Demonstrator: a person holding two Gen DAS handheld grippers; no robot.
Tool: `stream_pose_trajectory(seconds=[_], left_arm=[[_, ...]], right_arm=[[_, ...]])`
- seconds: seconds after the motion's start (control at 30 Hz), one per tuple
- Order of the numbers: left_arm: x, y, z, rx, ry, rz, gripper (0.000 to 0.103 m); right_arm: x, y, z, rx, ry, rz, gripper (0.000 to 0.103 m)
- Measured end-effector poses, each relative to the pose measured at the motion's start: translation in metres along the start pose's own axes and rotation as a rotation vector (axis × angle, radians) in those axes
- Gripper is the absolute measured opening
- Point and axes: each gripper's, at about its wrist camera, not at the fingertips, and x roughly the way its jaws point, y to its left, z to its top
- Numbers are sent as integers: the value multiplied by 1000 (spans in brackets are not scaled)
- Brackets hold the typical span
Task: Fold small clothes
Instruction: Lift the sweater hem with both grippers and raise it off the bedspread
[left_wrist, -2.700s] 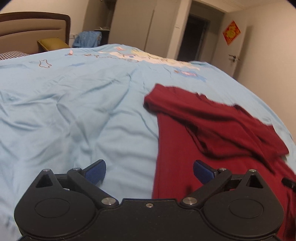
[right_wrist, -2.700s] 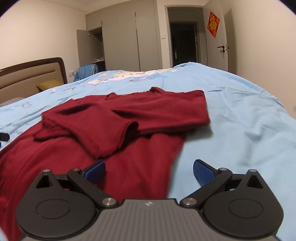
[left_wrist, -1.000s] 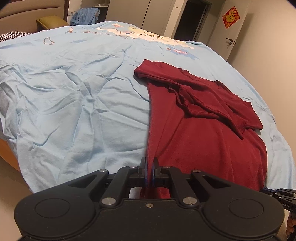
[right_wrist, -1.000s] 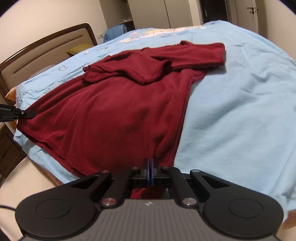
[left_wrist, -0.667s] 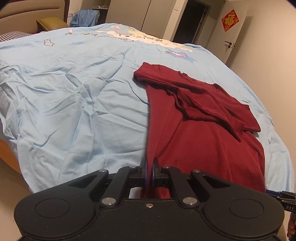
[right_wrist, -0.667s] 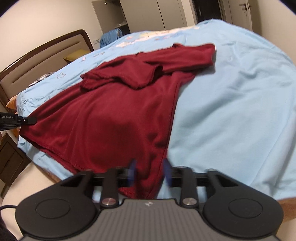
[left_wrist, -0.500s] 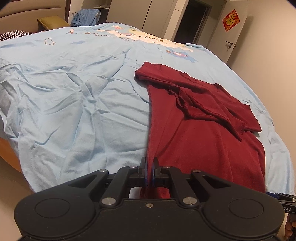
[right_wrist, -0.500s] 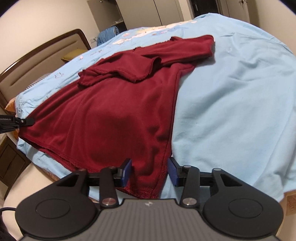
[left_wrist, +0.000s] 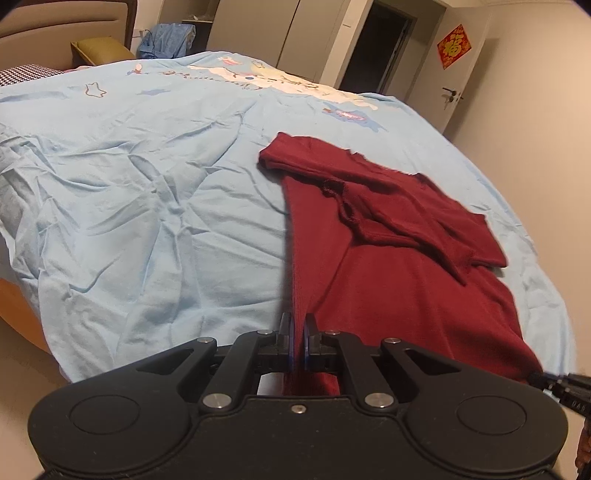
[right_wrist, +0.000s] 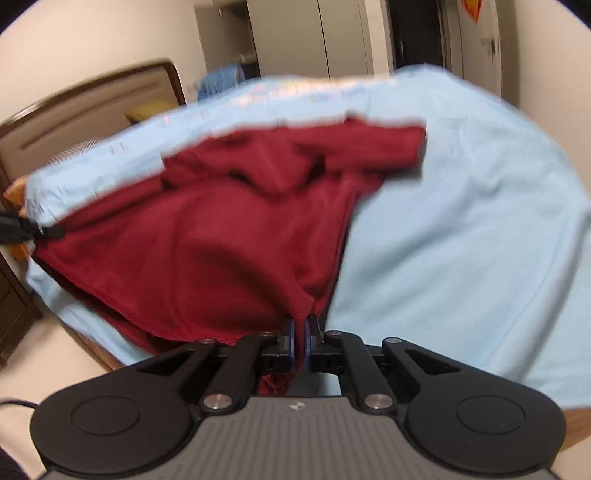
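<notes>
My left gripper pinching hem corner of red shirt; my right gripper pinching opposite corner. Shirt stretches ahead over blue sheet.

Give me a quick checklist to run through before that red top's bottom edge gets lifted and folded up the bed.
1. Left hand-held gripper clamped on a hem corner of the red top: ok.
2. Right hand-held gripper clamped on the other hem corner: ok.
3. Sleeves folded in over the chest: ok.
4. Hem taut between the two grips: not ok, it sags in the right wrist view.
5. Blue bedsheet not caught in either grip: cannot tell.
6. Sheet smooth under the top: cannot tell.
</notes>
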Motion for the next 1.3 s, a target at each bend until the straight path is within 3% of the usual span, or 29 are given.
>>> stream_pose_trajectory(seconds=[0.1, 0.2, 0.53, 0.57, 0.63, 0.67, 0.77, 0.87, 0.97, 1.03, 1.2, 1.3], left_arm=[[-25, -12, 1, 14, -24, -60, 3], [-40, -21, -7, 40, -30, -89, 3], [3, 3, -53, 17, 119, 19, 8], [4, 6, -54, 8, 130, 20, 13], [4, 9, -54, 2, 131, 24, 20], [3, 8, -54, 4, 126, 26, 30], [-1, 4, -52, 14, 92, 35, 58], [-2, -4, -48, 36, 62, 34, 71], [-2, -15, -45, 65, 30, 35, 82], [0, -22, -42, 83, 21, 23, 83], [3, -39, -39, 115, 10, -25, 85], [3, -46, -39, 148, 2, -39, 85]], right_arm=[[-46, 4, 20, -62, -98, -22, 5], [-75, 10, 32, -151, -134, -66, 5], [-22, 9, -10, -249, 111, -106, 9], [-19, 11, -15, -266, 116, -108, 15], [-19, 16, -20, -312, 119, -109, 45], [-20, 20, -21, -345, 110, -111, 64], [-18, 32, -23, -470, 91, -95, 74], [-13, 51, -28, -638, 102, -77, 87], [-2, 71, -40, -856, 137, -63, 87], [9, 83, -49, -987, 172, -70, 84], [37, 104, -69, -1189, 279, -81, 53], [45, 106, -77, -1232, 289, -98, 46]])
